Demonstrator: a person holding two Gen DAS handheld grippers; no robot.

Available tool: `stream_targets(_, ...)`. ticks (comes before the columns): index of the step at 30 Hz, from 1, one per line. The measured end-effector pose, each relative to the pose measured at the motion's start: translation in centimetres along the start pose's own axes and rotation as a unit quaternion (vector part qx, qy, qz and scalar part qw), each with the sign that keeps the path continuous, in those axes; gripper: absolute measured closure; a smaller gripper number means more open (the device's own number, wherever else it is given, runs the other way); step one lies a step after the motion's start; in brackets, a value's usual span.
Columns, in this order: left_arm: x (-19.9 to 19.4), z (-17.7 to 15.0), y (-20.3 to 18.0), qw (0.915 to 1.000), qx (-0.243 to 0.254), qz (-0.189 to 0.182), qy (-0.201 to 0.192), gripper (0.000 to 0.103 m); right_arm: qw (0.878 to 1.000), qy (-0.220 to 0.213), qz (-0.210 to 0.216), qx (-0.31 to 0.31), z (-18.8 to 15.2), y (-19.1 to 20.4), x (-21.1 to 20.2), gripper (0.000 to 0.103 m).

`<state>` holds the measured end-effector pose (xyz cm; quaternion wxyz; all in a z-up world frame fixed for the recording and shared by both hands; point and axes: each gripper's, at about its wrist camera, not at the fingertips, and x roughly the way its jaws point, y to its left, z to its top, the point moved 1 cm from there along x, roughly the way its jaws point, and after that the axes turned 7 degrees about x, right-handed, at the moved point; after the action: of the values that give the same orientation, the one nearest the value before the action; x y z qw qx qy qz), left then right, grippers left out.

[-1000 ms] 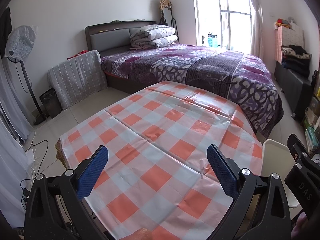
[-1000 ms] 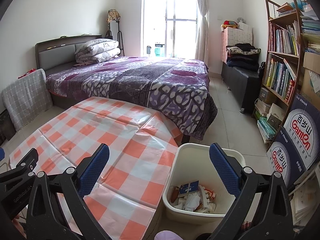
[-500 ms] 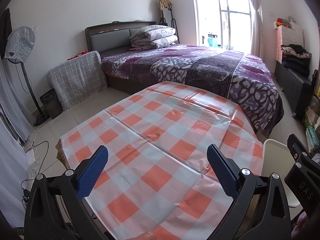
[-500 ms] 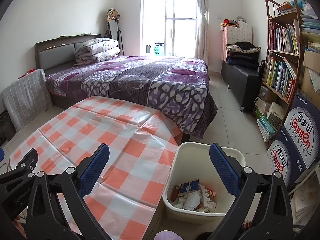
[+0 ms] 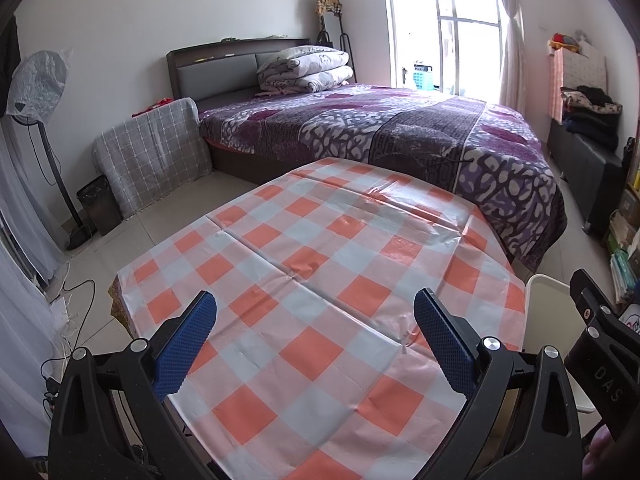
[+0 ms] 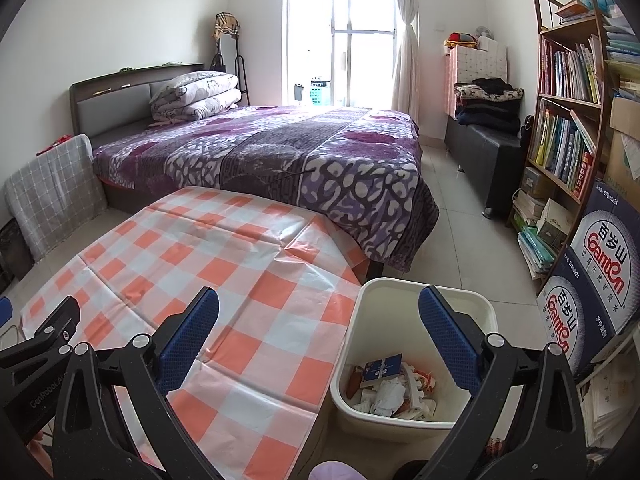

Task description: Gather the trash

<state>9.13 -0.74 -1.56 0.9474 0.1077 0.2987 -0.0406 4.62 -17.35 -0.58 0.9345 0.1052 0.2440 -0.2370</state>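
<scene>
Bin [image 6: 416, 364] beside table [image 5: 320, 280] edge (touching unclear).

Black frames, blue dimpled pads [image 5: 184, 346], silver screws, "DAS" marking

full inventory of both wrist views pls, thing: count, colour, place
table: 1, orange-and-white checked cover, centre foreground
waste bin: 1, cream, on floor right of table
trash: several pieces, white paper, dark blue card, inside bin
bed: 1, purple patterned spread, behind table
folded duvet: 1, pale, at headboard
standing fan: 1, plastic-covered, far left
bookshelf: 1, wooden, right wall
Ganten boxes: 2, blue-and-white, below shelf
left gripper: blue fingers apart, holding nothing, over table
right gripper: blue fingers apart, holding nothing, over table edge and bin
</scene>
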Motion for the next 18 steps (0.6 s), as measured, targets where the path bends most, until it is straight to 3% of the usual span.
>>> stream_targets(18, -0.26, 0.5, 0.18, 0.9998, 0.017, 0.005, -0.011, 0.01, 1.0, 0.005, 0.0, 0.002, -0.08, -0.06, 0.34, 0.007)
